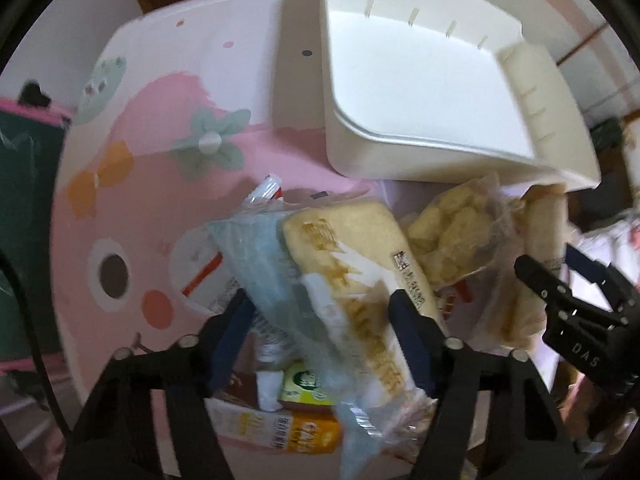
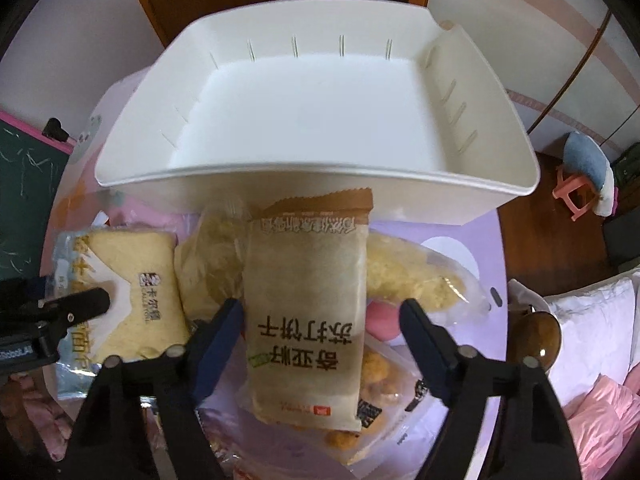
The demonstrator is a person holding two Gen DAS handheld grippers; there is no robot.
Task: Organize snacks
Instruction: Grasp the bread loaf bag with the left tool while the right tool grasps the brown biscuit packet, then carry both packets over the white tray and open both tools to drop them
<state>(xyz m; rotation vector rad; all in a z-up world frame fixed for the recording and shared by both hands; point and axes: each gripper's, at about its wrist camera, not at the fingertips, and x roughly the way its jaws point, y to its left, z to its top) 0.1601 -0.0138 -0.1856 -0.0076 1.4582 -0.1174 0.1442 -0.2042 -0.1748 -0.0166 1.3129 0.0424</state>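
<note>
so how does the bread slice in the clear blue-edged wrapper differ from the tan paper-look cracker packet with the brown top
The bread slice in its clear wrapper shows its contents; the tan cracker packet is opaque. The bread slice is squarish, the cracker packet long and narrow. The bread slice sits between the left gripper's jaws, the cracker packet between the right gripper's. Both lie in front of the empty white bin.

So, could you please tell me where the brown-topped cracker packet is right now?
In the right wrist view the cracker packet lies centre frame atop the snack pile, between the right gripper jaws, just in front of the white bin.
</note>
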